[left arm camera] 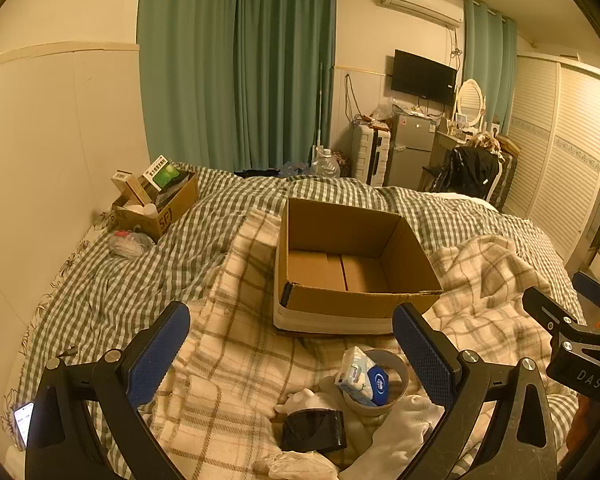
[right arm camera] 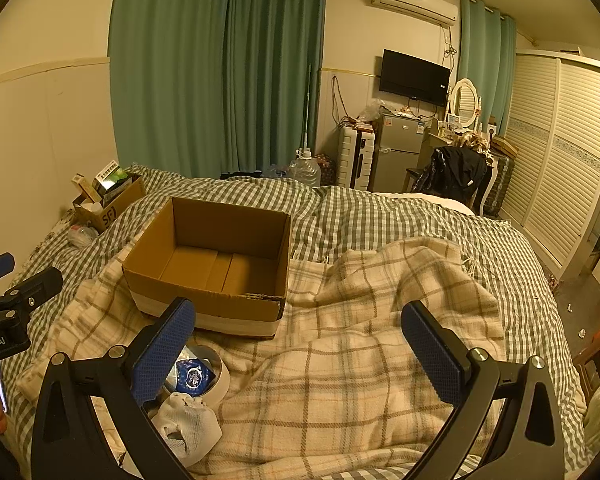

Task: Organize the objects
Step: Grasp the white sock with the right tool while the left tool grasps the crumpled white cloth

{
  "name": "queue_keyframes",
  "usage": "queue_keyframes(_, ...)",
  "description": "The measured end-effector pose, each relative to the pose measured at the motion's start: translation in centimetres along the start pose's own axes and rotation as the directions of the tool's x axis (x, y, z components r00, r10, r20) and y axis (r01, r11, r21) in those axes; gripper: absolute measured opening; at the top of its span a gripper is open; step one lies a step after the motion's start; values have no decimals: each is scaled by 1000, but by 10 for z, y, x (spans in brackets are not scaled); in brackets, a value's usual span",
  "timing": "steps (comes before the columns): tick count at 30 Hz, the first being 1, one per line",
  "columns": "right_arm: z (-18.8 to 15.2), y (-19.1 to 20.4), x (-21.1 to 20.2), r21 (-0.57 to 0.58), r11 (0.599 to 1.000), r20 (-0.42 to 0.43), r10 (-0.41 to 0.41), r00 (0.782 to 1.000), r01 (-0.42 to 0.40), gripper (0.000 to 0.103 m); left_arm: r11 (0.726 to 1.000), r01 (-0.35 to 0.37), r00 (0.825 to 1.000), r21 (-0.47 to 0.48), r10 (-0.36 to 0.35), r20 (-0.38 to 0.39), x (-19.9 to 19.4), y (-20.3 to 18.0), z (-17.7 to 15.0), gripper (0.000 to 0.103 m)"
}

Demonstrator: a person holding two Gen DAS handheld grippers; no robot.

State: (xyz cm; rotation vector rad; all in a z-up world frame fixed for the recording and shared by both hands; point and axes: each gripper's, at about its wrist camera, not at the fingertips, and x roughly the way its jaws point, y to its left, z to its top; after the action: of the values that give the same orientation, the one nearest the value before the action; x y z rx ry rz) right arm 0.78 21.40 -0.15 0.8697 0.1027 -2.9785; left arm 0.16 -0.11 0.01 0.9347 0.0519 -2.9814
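An empty open cardboard box [left arm camera: 352, 272] [right arm camera: 216, 264] stands on a plaid blanket on the bed. In front of it lies a roll of tape [left arm camera: 396, 372] [right arm camera: 220, 372] with a tissue pack [left arm camera: 358, 376] and a blue packet [left arm camera: 380, 386] [right arm camera: 192, 376] resting in it. White socks [left arm camera: 400, 424] [right arm camera: 188, 428] and a black folded item [left arm camera: 314, 430] lie beside it. My left gripper [left arm camera: 292, 360] is open and empty, above these items. My right gripper [right arm camera: 300, 352] is open and empty over the blanket, right of the roll.
A second cardboard box [left arm camera: 156, 200] [right arm camera: 108, 200] full of packages stands at the far left by the wall, with a plastic bag [left arm camera: 130, 242] near it. A phone [left arm camera: 23, 420] lies at the left bed edge. Wardrobe [right arm camera: 560, 152], fridge and chair stand beyond the bed.
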Motion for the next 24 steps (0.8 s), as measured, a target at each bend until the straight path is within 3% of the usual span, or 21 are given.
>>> queue_keyframes(24, 2, 2, -1, 0, 1000, -7, 25, 1000, -25, 103, 1000, 11, 1000, 4, -11, 0, 0, -2, -1, 103)
